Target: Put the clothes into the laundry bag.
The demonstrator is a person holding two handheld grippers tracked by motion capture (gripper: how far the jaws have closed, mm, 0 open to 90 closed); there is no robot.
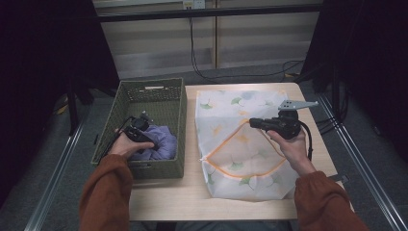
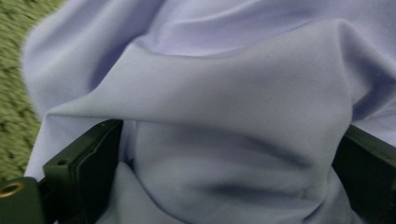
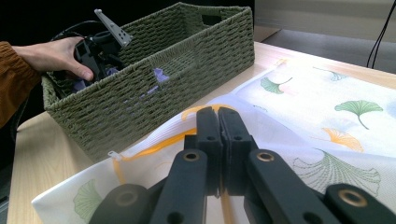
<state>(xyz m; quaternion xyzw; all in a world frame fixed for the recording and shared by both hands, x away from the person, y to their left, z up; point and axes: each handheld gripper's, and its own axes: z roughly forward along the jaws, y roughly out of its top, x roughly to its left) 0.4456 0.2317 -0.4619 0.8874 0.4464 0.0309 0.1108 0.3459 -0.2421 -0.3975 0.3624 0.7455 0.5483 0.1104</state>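
**Cloth in the basket, bag held open beside it**

The table (image 1: 163,202) carries two big things side by side: a green woven basket (image 1: 177,120) on its left part and a white mesh laundry bag (image 1: 250,103) printed with ginkgo leaves on its right, the two just beside each other. An orange-edged opening (image 1: 219,144) runs across the bag's upper layer.

The lilac cloth (image 1: 163,142) lies crumpled in the near end of the basket. It looks light, soft and limp, with deep loose folds in the left gripper view; I judge it will sag and trail when lifted, and could catch on the basket's rim. A thick bunched fold near the middle of the heap is the best place to pinch, not a thin edge that may slide out.

The left gripper (image 1: 144,126) reaches down into the basket; its jaws stand wide, one each side of a raised fold of cloth (image 2: 233,140), and I can't tell that the pads press on it yet.

The right gripper (image 3: 219,135) has its jaws closed together on the bag's orange-edged upper layer, lifting it a little off the table. That grip looks right for keeping the mouth open, since the mesh is thin and floppy.
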